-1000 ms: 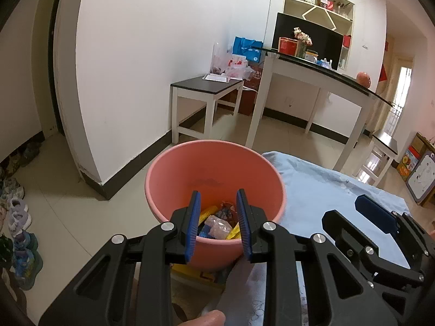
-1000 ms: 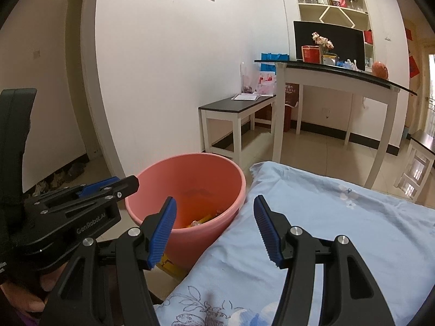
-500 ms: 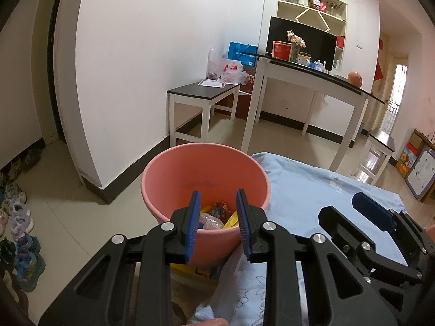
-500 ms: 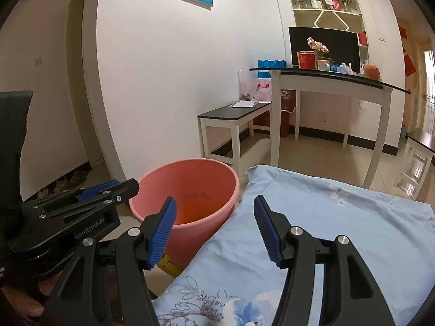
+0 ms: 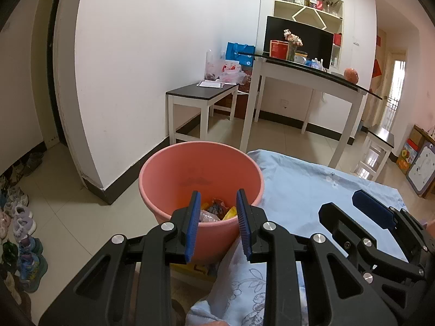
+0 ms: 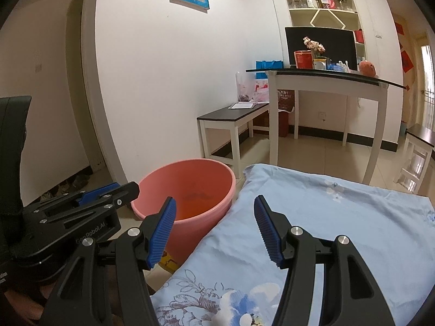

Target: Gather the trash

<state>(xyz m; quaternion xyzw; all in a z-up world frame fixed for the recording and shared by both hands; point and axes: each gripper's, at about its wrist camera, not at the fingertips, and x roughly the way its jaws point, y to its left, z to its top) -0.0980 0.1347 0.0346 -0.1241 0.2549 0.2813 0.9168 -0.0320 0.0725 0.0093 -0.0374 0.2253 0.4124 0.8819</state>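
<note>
A pink bucket (image 5: pixel 201 163) stands on the floor against the edge of a bed with a light blue sheet (image 5: pixel 304 179). Wrappers and other trash (image 5: pixel 214 209) lie at its bottom. My left gripper (image 5: pixel 217 225) is open and empty, held near the bucket's near rim. My right gripper (image 6: pixel 214 228) is open and empty, held over the bed's edge beside the bucket (image 6: pixel 190 187). The right gripper also shows in the left wrist view (image 5: pixel 361 212), and the left gripper in the right wrist view (image 6: pixel 108 193).
A low dark-topped bench (image 5: pixel 201 95) and a tall white table (image 5: pixel 312 76) with jars and flowers stand by the wall behind the bucket. Shoes (image 5: pixel 21 217) line the floor at left. A yellow box (image 5: pixel 195 269) lies under the bucket's near side.
Both grippers have drawn back and tilted up from the bucket, so it looks lower and farther. Both stay open and empty.
</note>
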